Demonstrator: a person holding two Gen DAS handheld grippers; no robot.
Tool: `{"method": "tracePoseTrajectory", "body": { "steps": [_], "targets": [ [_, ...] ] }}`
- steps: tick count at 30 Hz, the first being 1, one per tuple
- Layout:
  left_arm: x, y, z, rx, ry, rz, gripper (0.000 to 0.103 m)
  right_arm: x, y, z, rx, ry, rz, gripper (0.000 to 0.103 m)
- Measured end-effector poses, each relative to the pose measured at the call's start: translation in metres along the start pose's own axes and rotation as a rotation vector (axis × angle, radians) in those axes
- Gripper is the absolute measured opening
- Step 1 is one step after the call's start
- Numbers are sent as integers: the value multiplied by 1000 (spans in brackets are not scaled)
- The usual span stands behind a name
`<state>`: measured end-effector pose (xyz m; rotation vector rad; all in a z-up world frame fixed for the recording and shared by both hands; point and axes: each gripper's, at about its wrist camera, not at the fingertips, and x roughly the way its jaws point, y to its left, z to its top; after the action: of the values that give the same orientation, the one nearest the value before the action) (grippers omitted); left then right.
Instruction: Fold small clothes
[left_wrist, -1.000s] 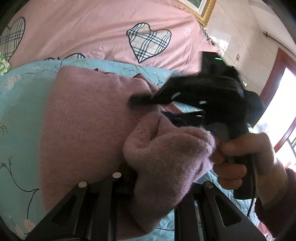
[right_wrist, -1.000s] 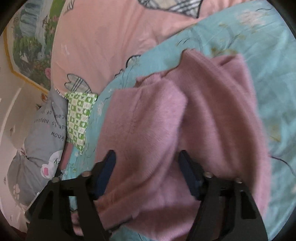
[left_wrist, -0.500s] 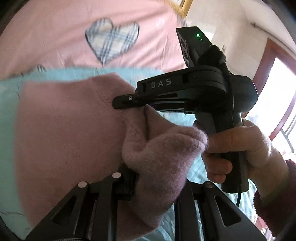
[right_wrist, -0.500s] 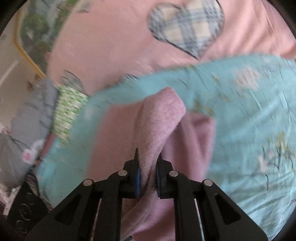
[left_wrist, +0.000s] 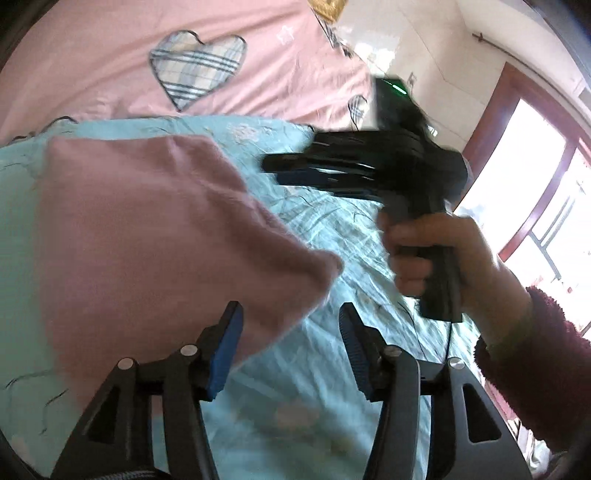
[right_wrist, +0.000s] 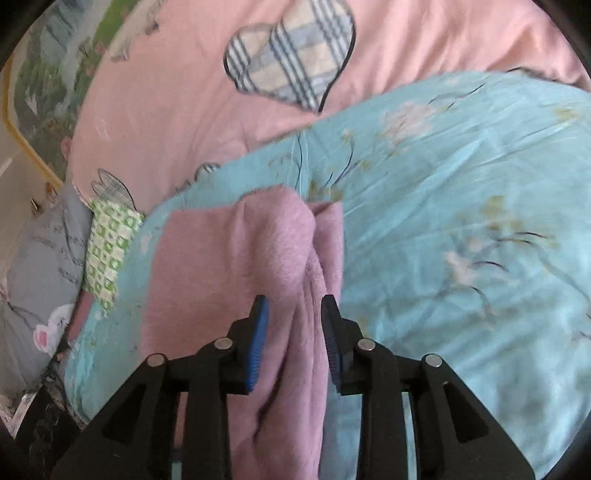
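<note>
A fuzzy mauve-pink sweater lies folded on a light blue floral quilt. My left gripper is open just off the sweater's near right corner, touching nothing. My right gripper is open with a raised fold of the sweater lying loose between its jaws. The right gripper also shows in the left wrist view, blurred, held in a hand above the quilt, right of the sweater.
A pink bedspread with plaid heart patches lies beyond the quilt. A green checked cloth and a grey pillow lie at the quilt's left. A window with a red frame is at the right.
Both grippers held the sweater's fold shut half a second ago; both have opened and let go. The sweater now lies flatter, and the right gripper has pulled back to the right.
</note>
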<state>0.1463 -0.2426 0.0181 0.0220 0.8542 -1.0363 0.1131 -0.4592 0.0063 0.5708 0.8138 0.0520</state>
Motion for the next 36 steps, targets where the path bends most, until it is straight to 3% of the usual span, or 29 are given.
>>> {"method": "tracePoseTrajectory", "body": {
  "steps": [3,6,9,15,18,20,22,24,29,32,35,36],
  "targets": [
    [-34,18,-8,-46,-47,65,64,-26,11,-15,-13,-24,43,32],
    [-53,52,-6,-141,-87,142,68,-27,24,-31,-32,9,60,36],
    [-52,91,5,-255,-79,162,68,-9,28,-36,-23,39,38,46],
    [-28,146,25,-389,-56,155,69,28,15,-32,64,72,14,46],
    [-14,159,33,-431,-44,157,69,35,21,-32,68,77,53,14],
    [-11,162,39,-436,-50,161,69,24,30,-28,57,46,61,13],
    [-3,167,49,-430,-53,186,69,-8,46,-19,20,-55,118,13],
    [8,170,54,-431,-26,203,69,-20,48,-14,6,-91,75,13],
    [27,172,45,-437,8,198,71,28,6,-38,51,72,-41,13],
    [25,174,47,-445,7,187,71,30,-6,-45,81,39,-18,16],
    [18,171,55,-409,-5,211,69,16,0,-39,87,-4,-30,30],
    [19,172,58,-407,-3,213,70,10,5,-35,63,-29,-54,42]
  ]
}}
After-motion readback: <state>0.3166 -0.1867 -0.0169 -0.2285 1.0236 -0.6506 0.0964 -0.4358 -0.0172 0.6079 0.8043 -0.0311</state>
